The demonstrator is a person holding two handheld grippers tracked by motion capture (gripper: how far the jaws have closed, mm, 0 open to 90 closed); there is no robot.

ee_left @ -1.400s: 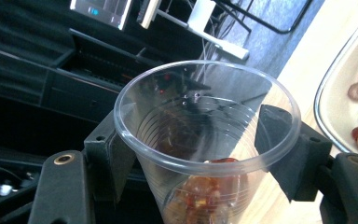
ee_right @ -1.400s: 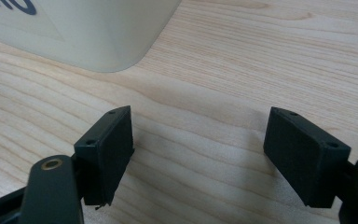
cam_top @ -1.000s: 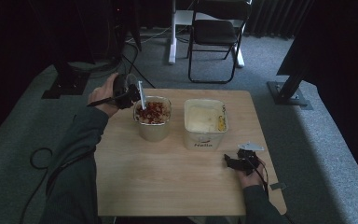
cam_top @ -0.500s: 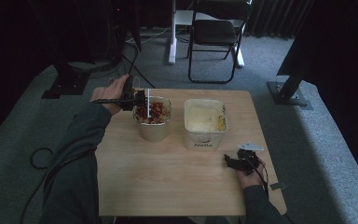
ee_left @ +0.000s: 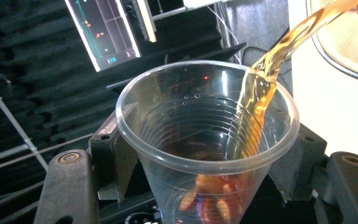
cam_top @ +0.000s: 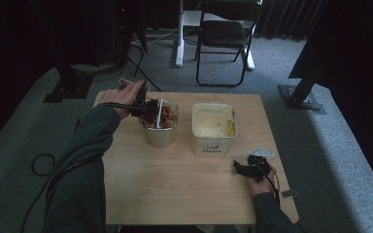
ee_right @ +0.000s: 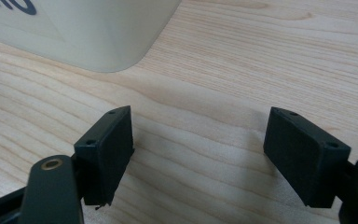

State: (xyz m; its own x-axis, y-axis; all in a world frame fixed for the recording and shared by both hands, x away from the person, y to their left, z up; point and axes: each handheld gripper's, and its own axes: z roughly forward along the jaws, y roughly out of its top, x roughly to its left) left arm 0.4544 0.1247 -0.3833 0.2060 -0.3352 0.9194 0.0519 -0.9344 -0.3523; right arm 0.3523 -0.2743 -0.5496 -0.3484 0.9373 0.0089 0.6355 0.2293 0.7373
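Over the round bowl, step in hand: the contents of a clear plastic cup are being poured out; an amber stream runs from the cup's lip towards the bowl's rim.
Left gripper: clamped on the cup, one pad pressed against each side of its wall; the jaws have just been closing further on it.
Cup relative to tool: held between the jaws, tipped towards the bowl, its mouth just beside the near rim.
Remainder in cup: orange and red pieces are seen low in it, so the pour is judged unfinished.
Next move: a steeper tilt is called for, with the lip kept over the bowl and the thin wall not crushed.
Right gripper: jaws apart and empty, rested on the table near the square container.
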